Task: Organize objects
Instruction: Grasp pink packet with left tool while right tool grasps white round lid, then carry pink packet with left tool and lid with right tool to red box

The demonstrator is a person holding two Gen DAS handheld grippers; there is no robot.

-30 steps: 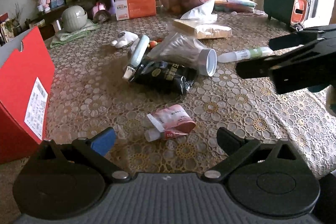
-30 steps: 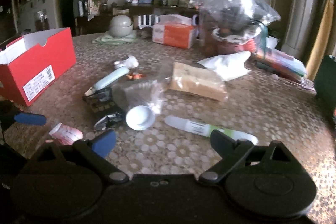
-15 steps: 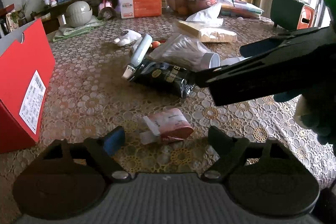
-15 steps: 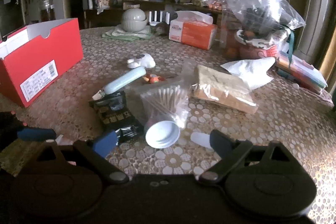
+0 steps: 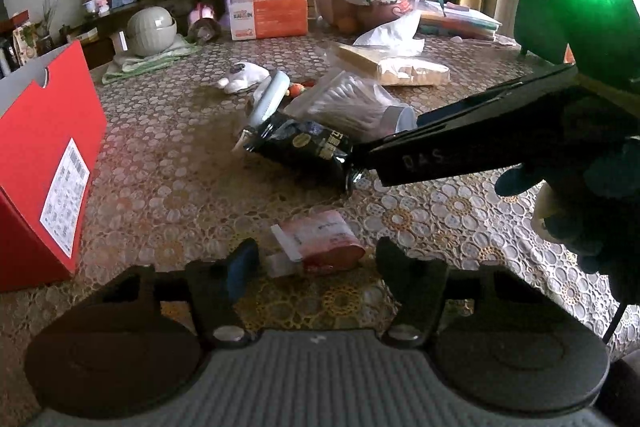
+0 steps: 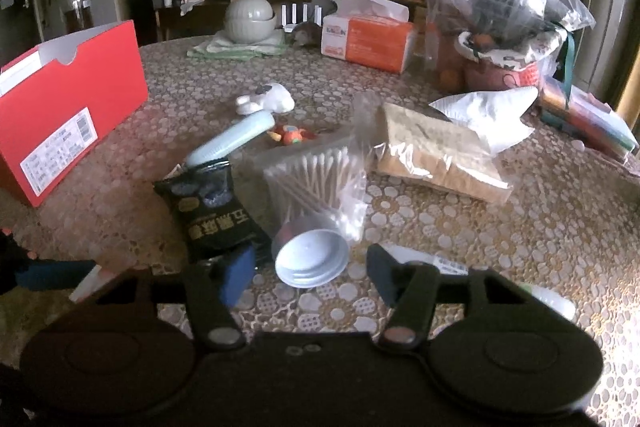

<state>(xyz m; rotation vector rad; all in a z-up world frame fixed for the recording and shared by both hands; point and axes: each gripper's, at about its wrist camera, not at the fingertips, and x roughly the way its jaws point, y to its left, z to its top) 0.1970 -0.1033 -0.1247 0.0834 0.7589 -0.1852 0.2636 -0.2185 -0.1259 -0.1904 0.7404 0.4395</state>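
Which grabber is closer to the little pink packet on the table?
Left. The left gripper has the pink packet right between its closing fingers. The right gripper, also closing, sits farther off around the cotton swab jar, with the packet at its left.

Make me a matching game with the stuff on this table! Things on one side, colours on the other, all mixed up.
Things:
1. Big open box
2. Snack packet
3. Tissue box
4. Round lid

Colours:
A. black
B. pale blue-white
C. red
D. orange and white

Pairs: 1-C, 2-A, 3-D, 4-B
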